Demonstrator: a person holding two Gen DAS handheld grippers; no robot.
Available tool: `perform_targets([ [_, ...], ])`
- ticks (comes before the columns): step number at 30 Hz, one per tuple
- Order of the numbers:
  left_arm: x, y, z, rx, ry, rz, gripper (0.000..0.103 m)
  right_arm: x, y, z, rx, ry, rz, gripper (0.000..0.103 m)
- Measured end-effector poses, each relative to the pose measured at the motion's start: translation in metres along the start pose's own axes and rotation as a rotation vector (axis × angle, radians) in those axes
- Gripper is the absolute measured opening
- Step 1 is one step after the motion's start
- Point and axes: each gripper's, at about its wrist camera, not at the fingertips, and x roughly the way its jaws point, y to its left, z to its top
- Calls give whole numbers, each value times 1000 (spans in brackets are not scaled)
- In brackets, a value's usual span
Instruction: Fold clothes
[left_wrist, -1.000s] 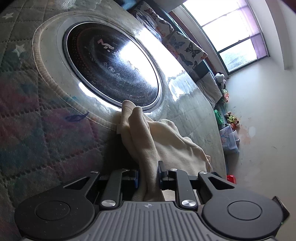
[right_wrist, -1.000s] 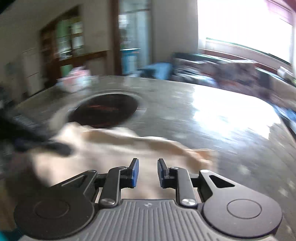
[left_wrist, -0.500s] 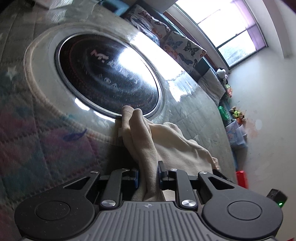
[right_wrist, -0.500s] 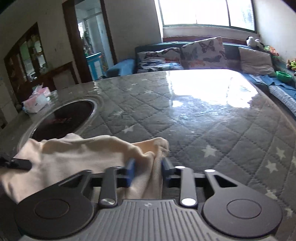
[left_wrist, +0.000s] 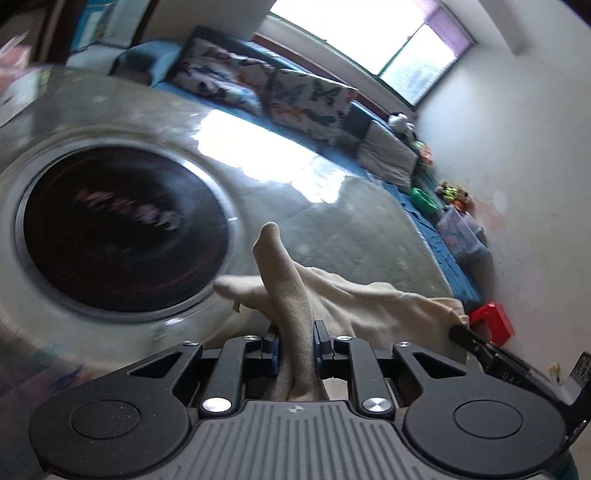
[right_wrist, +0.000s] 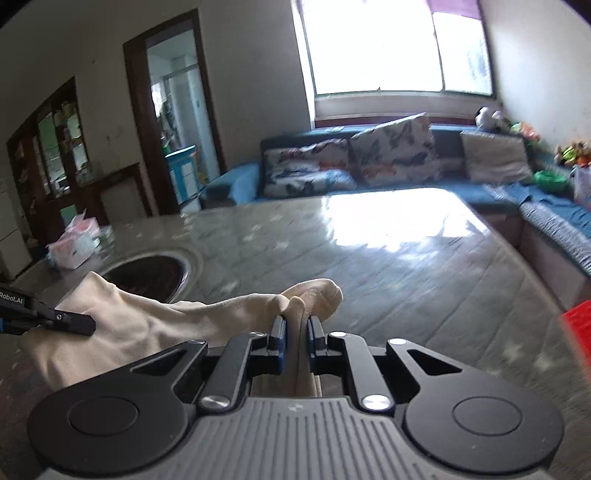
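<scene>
A cream garment (left_wrist: 354, 299) hangs stretched between both grippers above the table. My left gripper (left_wrist: 295, 341) is shut on one edge of it, a fold of cloth sticking up past the pads. In the right wrist view my right gripper (right_wrist: 295, 332) is shut on the opposite corner of the cream garment (right_wrist: 155, 325), which bunches over the fingertips. The left gripper's fingers (right_wrist: 70, 321) show at the left of that view, pinching the cloth. The right gripper's tip (left_wrist: 461, 334) shows at the right of the left wrist view, holding the far corner.
The table wears a grey quilted star-pattern cover (right_wrist: 424, 280) under a glossy sheet, with a round dark cooktop inset (left_wrist: 122, 236) at the left. A tissue pack (right_wrist: 75, 245) lies at the far left edge. A blue sofa with butterfly cushions (right_wrist: 391, 155) stands behind; a red stool (left_wrist: 493, 321) is on the floor.
The right gripper closed on the garment's corner. Both grippers rose and lifted the cloth off the table; the left view swung up toward the sofa and window.
</scene>
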Motion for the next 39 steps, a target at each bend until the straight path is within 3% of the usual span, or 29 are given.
perform_targets([
  [11,51,-83,12,134,32,-86,18,-33,-60,37,-26,-72,-186,10],
  [21,100,-136,17,218,79,-96,18,-34,-111,49,-34,-64,-307,10],
  [34,150,-147,0,286,168,-37,19,-3,-150,19,19,23,-351,10],
  [39,155,-140,-8,284,187,10,26,9,-162,4,43,70,-361,11],
])
